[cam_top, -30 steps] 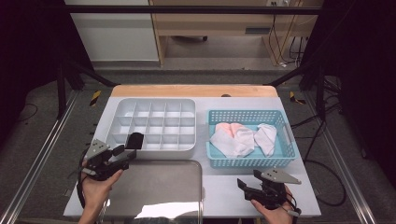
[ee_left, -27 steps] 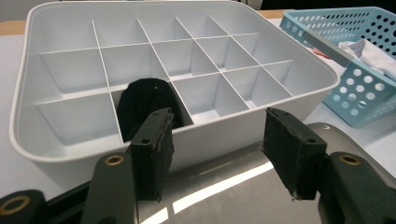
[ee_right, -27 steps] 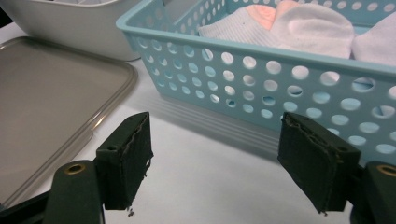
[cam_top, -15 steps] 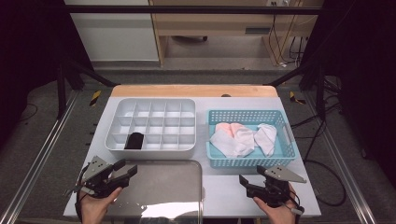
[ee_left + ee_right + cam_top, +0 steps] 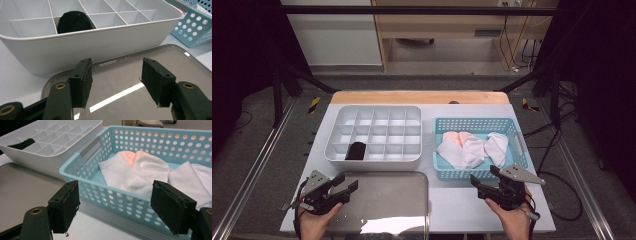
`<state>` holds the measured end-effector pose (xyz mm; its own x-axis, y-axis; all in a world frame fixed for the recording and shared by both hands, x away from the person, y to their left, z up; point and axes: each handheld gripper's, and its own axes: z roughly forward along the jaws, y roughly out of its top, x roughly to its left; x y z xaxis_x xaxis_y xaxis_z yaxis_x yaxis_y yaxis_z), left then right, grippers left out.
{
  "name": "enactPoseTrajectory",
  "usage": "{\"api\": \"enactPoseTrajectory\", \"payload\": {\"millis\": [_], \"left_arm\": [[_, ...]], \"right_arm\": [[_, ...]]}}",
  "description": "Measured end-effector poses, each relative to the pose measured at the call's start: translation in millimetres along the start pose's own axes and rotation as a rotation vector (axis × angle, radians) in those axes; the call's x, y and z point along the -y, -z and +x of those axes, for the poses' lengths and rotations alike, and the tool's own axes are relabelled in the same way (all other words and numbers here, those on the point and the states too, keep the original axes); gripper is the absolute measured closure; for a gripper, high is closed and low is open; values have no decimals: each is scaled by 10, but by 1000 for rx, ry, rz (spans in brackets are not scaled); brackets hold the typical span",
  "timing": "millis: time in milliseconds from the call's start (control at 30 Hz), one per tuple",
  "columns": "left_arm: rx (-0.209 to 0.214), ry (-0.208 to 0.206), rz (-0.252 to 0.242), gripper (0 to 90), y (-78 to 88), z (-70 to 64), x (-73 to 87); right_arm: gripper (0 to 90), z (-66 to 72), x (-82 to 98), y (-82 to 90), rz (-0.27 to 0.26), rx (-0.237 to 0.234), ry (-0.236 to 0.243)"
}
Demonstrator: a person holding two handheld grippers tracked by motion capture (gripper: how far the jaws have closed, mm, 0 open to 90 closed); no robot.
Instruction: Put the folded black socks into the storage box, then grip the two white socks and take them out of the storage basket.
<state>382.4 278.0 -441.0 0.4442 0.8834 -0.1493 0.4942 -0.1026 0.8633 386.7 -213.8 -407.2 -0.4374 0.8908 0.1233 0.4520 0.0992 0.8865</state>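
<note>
Black sock [image 5: 357, 150]: formerly in left gripper [image 5: 346, 185] jaws, now in divider box [image 5: 373, 134] front compartment. Left gripper: withdrawn over steel tray [image 5: 392, 200], empty, jaws apart.

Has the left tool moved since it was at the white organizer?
Yes. The left tool has pulled back from the organizer and is now over the tray.

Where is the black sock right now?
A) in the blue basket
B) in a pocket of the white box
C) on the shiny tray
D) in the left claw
B: the black sock sits in a front-row compartment of the white box, while the left claw hangs open and empty over the shiny tray.
</note>
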Motion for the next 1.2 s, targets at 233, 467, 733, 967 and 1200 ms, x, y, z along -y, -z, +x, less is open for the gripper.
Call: {"api": "enactPoseTrajectory", "payload": {"millis": [233,467,733,967,1200], "left_arm": [[-4,-7,8,434,-15,14,24],[10,25,15,434,-32,60,40],[13,32,26,431,-55,79,51],[13,44,40,420,-65,100,49],[4,19,4,410,-56,82,51]], "right_arm": [[232,-45,-162,-80,-29,6,-8],[233,-75,-281,-190,-22,22,-8],[246,-180,-459,-291,-24,60,-2],[256,-315,-611,-374,-40,74,-20],[267,-435,-725,-508,-29,98,-31]]}}
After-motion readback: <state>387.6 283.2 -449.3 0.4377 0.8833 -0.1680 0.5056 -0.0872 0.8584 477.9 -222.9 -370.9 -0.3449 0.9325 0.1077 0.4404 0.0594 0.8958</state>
